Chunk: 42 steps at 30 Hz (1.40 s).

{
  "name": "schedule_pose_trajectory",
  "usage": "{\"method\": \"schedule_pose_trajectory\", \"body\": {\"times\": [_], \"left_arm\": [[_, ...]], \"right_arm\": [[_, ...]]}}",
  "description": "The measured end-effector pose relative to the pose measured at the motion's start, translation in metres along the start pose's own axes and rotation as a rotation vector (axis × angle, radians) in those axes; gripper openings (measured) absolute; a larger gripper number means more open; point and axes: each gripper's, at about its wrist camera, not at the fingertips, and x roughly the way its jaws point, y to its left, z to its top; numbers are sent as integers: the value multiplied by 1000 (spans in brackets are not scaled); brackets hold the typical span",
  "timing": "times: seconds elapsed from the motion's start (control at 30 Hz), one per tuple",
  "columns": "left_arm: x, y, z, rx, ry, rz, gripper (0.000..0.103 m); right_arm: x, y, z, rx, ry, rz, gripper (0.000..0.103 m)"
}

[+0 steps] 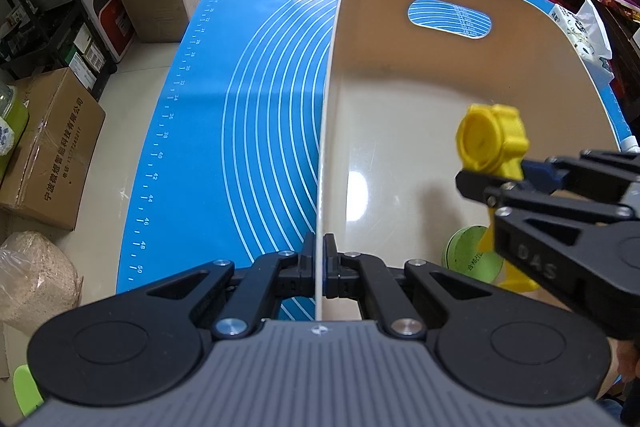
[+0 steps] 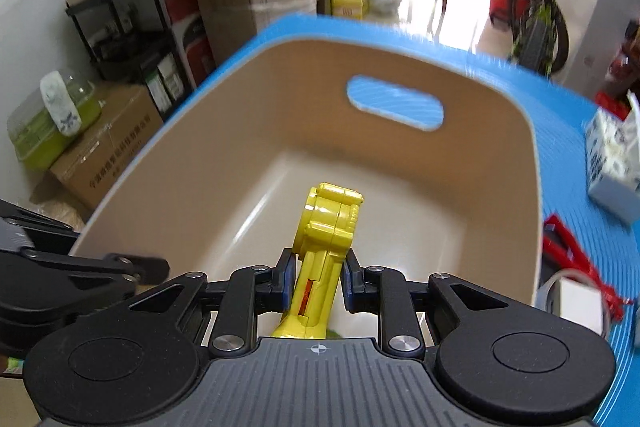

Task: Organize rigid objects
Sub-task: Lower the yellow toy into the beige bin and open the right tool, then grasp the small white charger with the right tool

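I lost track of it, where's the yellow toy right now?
The yellow toy is clamped in the right gripper, held over the inside of the beige bin, whose left wall the left gripper pinches.

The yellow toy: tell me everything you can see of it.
The yellow toy looks like glossy hard plastic: a round, ridged head on a straight handle with an orange slot. The right gripper is shut on the handle, holding it head-forward above the inside of the beige bin, clear of its floor. The left gripper clamps the bin's wall.
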Motion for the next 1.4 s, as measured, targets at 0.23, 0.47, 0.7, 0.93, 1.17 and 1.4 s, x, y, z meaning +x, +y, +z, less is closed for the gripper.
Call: {"method": "schedule_pose_trajectory", "body": {"times": [0.23,0.47,0.7,0.93,1.17,1.4], "left_arm": [[0,-2,0,4,1,3,3],[1,-3,0,7,3,8,4],[1,-3,0,4,3,6,3],[1,-3,0,3,3,5,4],[1,-3,0,2,3,4,4],[1,-2,0,1,3,3,4]], "right_arm": [[21,-6,-7,33,110,-12,32],[11,-8,-9,42,79,-18,53],[-26,-18,-11,66,-40,5,65],[-76,-39,-4,83,-176,-21,69],[-121,-75,-10,137,-287,-68,74],[-124,-108,-30,150,-284,-171,77]]}}
